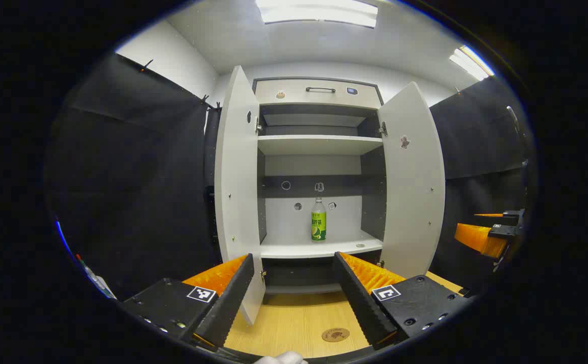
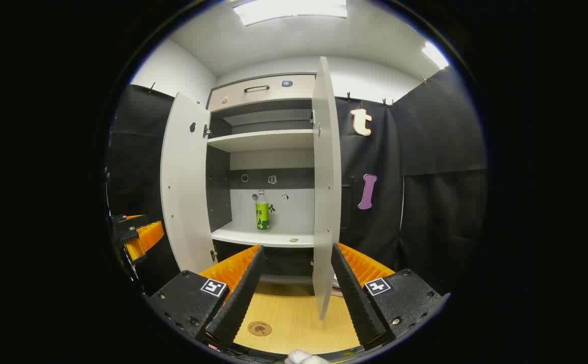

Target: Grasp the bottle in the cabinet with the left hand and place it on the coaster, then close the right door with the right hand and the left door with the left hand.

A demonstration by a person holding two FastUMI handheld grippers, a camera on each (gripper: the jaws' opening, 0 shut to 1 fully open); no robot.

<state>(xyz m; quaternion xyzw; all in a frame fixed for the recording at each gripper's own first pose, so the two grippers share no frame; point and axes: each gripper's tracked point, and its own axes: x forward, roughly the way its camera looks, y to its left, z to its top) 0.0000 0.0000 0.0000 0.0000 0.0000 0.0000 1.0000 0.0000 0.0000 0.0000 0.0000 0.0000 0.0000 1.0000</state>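
In the left gripper view, the left gripper (image 1: 291, 283) sits low in the foreground with its jaws spread wide, holding nothing and touching nothing. In the right gripper view, the right gripper (image 2: 294, 280) is likewise wide open and empty; the edge of the right door (image 2: 326, 202) stands between its fingers but farther off, not touching them.

Just beyond the fingers lies a light wooden tabletop (image 1: 294, 318), and on it a small round brown coaster (image 1: 335, 334), bare. The same coaster (image 2: 259, 328) appears near the right gripper's left finger.

Farther back stands the white cabinet (image 1: 319, 93), both doors swung out. The left door (image 1: 238, 202) and the right door (image 1: 412, 192) frame the open shelves. On the lower shelf (image 1: 319, 247) the bottle (image 1: 318, 220) stands upright, clear with a white cap and a green and yellow label, apart from the walls. It shows again in the right gripper view (image 2: 262, 211). A small round thing lies on the shelf to its right; what it is cannot be told.

At the right edge of the left gripper view, the right gripper (image 1: 491, 232) hangs beside the right door.
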